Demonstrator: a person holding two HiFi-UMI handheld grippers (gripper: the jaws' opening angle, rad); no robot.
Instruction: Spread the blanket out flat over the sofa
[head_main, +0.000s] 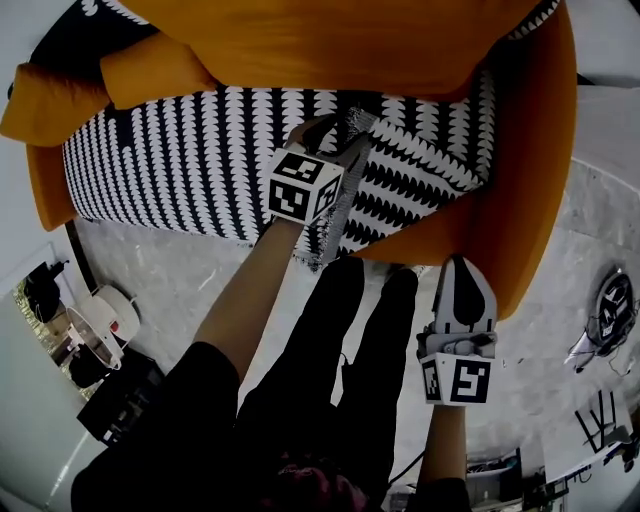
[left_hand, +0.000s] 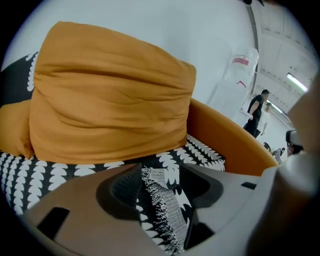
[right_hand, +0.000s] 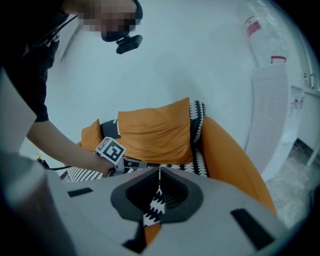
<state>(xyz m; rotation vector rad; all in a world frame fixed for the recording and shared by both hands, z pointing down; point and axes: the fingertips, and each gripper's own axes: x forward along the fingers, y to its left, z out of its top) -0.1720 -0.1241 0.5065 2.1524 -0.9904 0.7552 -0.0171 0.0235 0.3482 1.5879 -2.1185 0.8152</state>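
A black-and-white patterned blanket (head_main: 180, 150) lies over the seat of an orange sofa (head_main: 530, 200), and its fringed edge (head_main: 340, 215) hangs over the seat's front. My left gripper (head_main: 338, 130) is low over the blanket near the right of the seat. In the left gripper view, the left gripper (left_hand: 160, 175) is open, and the fringed edge (left_hand: 155, 200) lies loose between its jaws. The right gripper (head_main: 457, 268) hovers off the sofa's front right corner, away from the blanket. Its jaws (right_hand: 160, 172) meet at the tips and hold nothing.
A big orange back cushion (head_main: 330, 40) leans on the backrest, with smaller orange cushions (head_main: 150, 65) at the left end. My legs (head_main: 350, 330) stand right in front of the seat. Floor clutter lies at the left (head_main: 100, 320) and a round device at the right (head_main: 610, 310).
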